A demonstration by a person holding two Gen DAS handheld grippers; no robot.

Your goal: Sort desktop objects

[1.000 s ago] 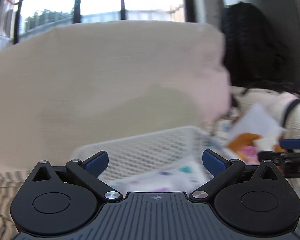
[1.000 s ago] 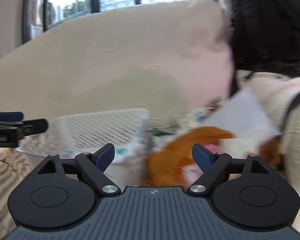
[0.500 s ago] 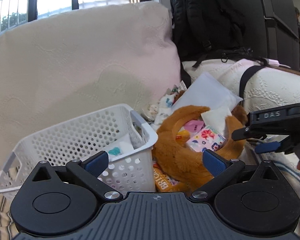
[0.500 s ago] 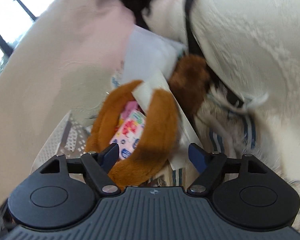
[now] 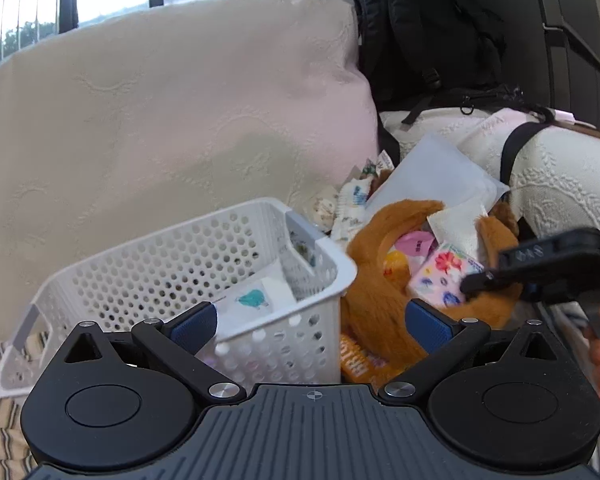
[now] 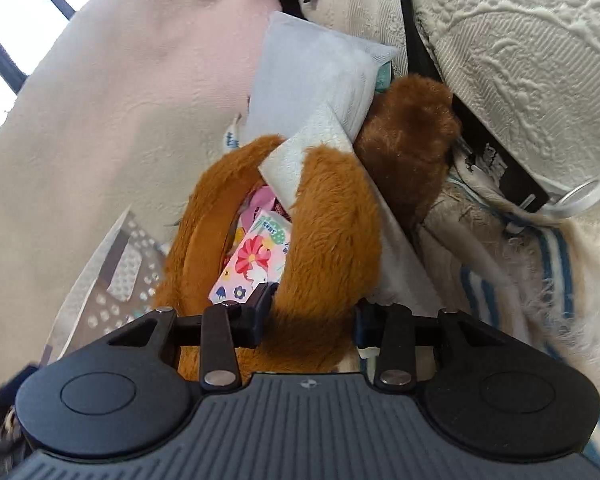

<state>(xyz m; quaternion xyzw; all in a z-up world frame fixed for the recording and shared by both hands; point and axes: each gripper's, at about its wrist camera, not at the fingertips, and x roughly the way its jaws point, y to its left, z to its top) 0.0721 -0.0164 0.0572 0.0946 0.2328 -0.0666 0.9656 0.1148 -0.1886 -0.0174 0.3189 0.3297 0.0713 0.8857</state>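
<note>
I am at the pick step: my right gripper (image 6: 312, 316) has its jaws just closing around the near limb of the brown plush toy (image 6: 332, 240), one finger inside the loop of fur at nine o'clock, the other outside at three o'clock. The fur bulges between them, so I judge the grip is on, though the far pad is mostly hidden and I can't see how firmly it bites. My left gripper (image 5: 310, 322) hangs with its jaws wide and nothing between them, pointing at the corner of the white basket (image 5: 332, 268).

The plush lies just to the three o'clock side of the basket in the left view, curled round a flowered tissue pack (image 6: 252, 264) and a paper napkin (image 6: 304, 156), with a white pouch (image 6: 312, 76) leaning behind it at twelve o'clock.

Next I reckon on lifting the plush straight up before swinging toward the basket at nine o'clock. It is soft and will sag, and the loose things inside its loop may spill out.

Room is tight: the big cushion (image 5: 180, 120) walls off twelve o'clock, a quilted bundle (image 6: 520, 60) crowds two o'clock, and the basket rim stands close. The only clear way is upward, toward me.
</note>
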